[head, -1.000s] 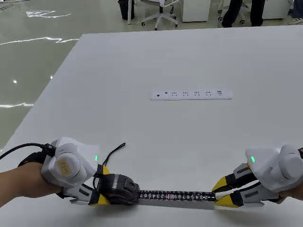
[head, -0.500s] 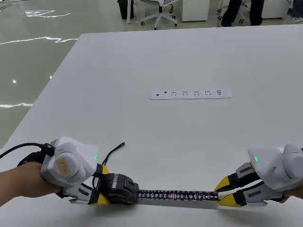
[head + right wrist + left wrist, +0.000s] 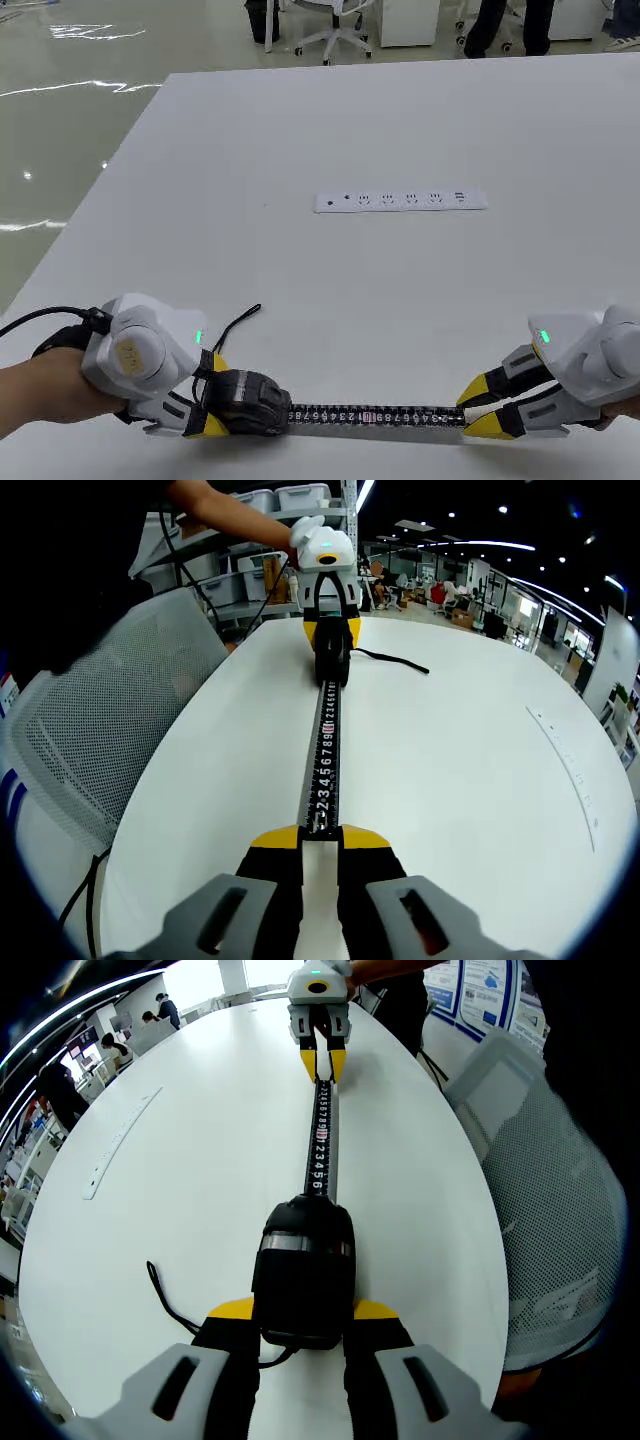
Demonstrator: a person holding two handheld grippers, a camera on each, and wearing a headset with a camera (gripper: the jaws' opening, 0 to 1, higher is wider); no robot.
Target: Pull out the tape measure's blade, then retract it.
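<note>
Your white table (image 3: 300, 130) carries a white power strip (image 3: 400, 200) lying flat near its middle, well away from you. At your near edge the tape measure (image 3: 248, 402) rests with its blade (image 3: 375, 415) stretched low along the surface, and a black strap (image 3: 240, 318) trails on the tabletop beside it.

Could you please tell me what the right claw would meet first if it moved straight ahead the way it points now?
Probably the tape measure case, held in the left claw. The right claw grips the end of the blade and points along it, straight at that case.
</note>
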